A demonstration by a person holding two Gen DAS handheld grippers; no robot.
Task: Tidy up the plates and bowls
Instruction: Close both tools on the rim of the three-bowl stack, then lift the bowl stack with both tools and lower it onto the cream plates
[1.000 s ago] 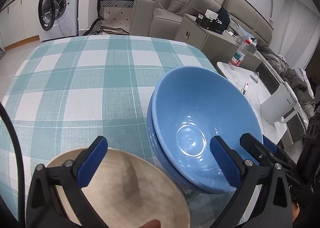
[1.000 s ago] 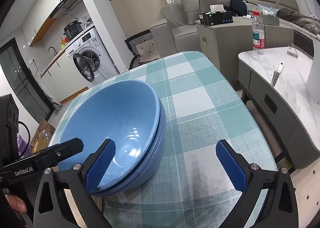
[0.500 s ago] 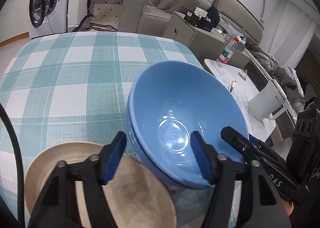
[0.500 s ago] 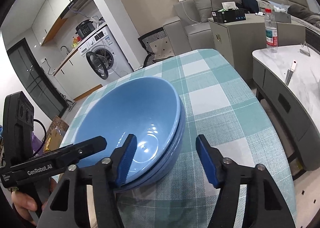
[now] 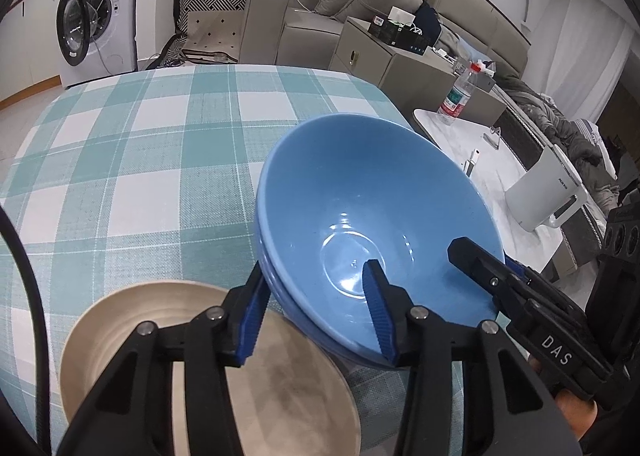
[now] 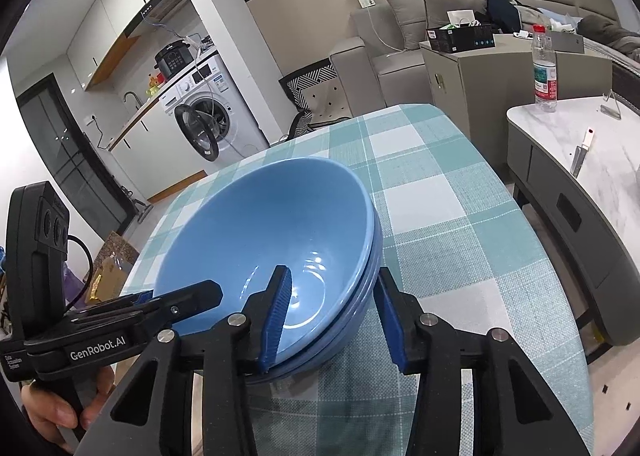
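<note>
Nearest us, our left tool (image 5: pixel 316 304) and right tool (image 6: pixel 332 316) have just been closing and now pinch opposite rims of the stacked glossy blue bowls (image 5: pixel 372 216). The round beige plate (image 5: pixel 132 320) lies beside them on the checked tabletop (image 5: pixel 120 160), still unsorted.
</note>
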